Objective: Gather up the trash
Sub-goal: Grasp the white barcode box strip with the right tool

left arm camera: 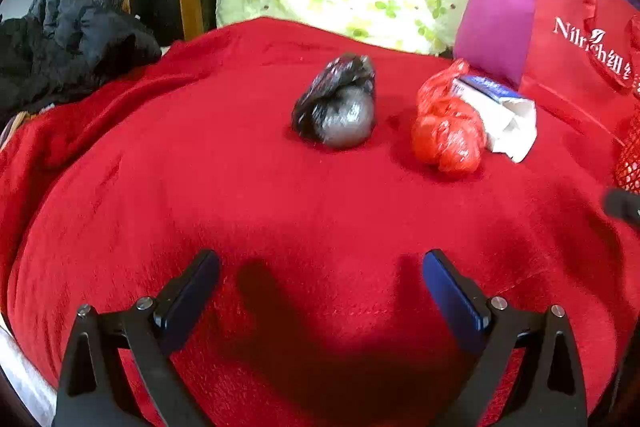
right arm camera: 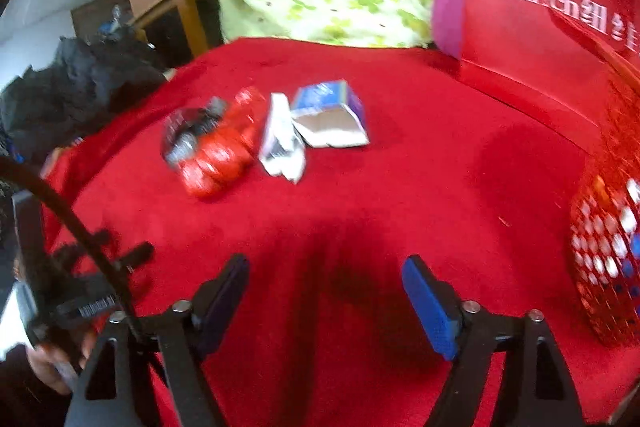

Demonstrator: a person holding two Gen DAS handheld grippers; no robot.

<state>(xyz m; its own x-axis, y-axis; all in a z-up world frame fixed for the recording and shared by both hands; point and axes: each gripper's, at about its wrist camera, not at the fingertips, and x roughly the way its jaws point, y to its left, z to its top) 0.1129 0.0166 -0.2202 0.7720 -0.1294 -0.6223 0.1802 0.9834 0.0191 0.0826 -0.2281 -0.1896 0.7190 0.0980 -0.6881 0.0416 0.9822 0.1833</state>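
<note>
On the red fleece blanket (left arm camera: 280,207) lie the pieces of trash, grouped toward the far middle: a crumpled black plastic bag wadded into a ball (left arm camera: 338,103), a scrunched red plastic bag (left arm camera: 446,131) just to its right, and a torn blue-and-white cardboard box (left arm camera: 504,111) touching the red bag's far side. The right wrist view suggests the card is in 2 pieces, a white flattened one (right arm camera: 282,139) and a blue-topped one (right arm camera: 332,115), though blur makes this uncertain. They sit loose and apart from the red perforated plastic basket (right arm camera: 604,247) at the right edge, which seems the likely bin since some white and blue bits already show through its holes. A red paper gift bag with white lettering (left arm camera: 580,39) stands behind, beside a magenta cushion (left arm camera: 496,23).

The left claw (left arm camera: 320,291) hangs released, empty, tilted down at the blanket short of the black bag, well placed for it. The right claw (right arm camera: 324,291) is also released with nothing between its blue pads (right arm camera: 432,307), angled down between the trash and the basket, so it looks to be between picks.
</note>
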